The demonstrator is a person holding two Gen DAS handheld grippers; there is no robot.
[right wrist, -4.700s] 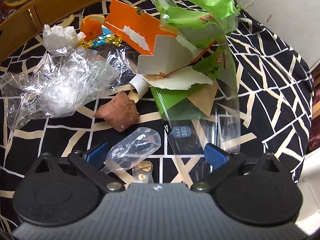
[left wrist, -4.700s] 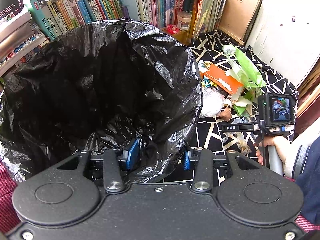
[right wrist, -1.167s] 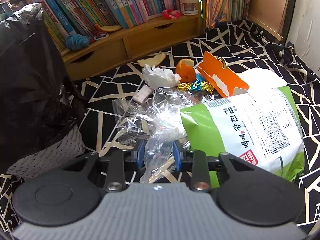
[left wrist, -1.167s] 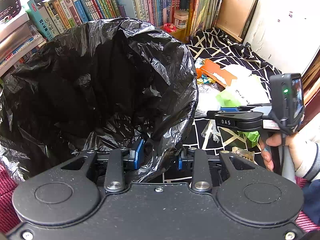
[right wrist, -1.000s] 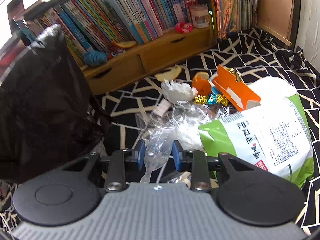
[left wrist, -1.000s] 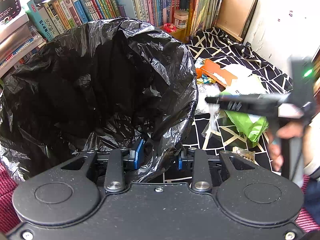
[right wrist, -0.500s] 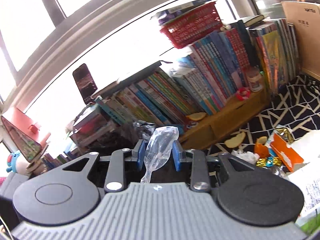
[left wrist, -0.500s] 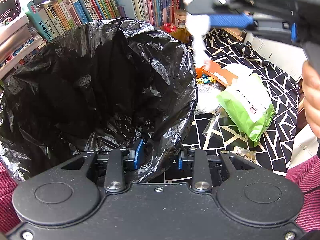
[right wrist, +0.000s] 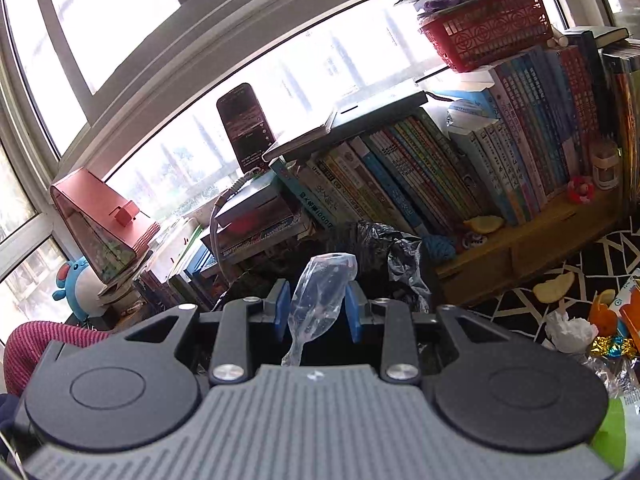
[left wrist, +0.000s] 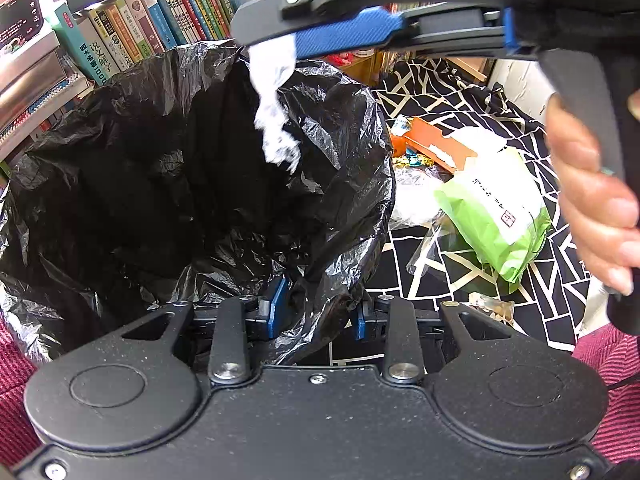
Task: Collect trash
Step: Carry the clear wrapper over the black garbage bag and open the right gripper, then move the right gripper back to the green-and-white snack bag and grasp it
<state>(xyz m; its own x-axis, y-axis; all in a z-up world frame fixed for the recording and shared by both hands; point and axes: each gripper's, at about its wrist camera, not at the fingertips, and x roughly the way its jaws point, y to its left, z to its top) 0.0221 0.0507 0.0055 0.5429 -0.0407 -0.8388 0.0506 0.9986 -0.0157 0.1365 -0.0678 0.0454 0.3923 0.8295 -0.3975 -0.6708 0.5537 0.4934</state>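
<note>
A big black trash bag [left wrist: 168,168] gapes open in the left wrist view. My left gripper [left wrist: 318,312] is shut on its near rim, holding the mouth wide. My right gripper [left wrist: 280,36] hangs above the bag's far side, shut on a clear plastic wrapper [left wrist: 274,108] that dangles over the opening. In the right wrist view that wrapper [right wrist: 320,292] is pinched between the blue pads of the right gripper [right wrist: 317,312], with the bag's crumpled edge [right wrist: 392,248] just beyond. More trash lies on the black patterned cloth: a green snack bag [left wrist: 492,212] and an orange carton [left wrist: 436,144].
A wooden shelf packed with books [right wrist: 460,176] runs behind the bag, with a red basket [right wrist: 492,32] on top and a phone [right wrist: 246,128] propped by the window. A tissue [right wrist: 570,330], orange peel [right wrist: 604,312] and foil wrappers [right wrist: 610,346] lie at right. A person's hand [left wrist: 592,184] grips the right handle.
My right gripper rose from the trash pile with the clear wrapper and swung left over the bag's mouth. The left gripper and bag stayed put.
</note>
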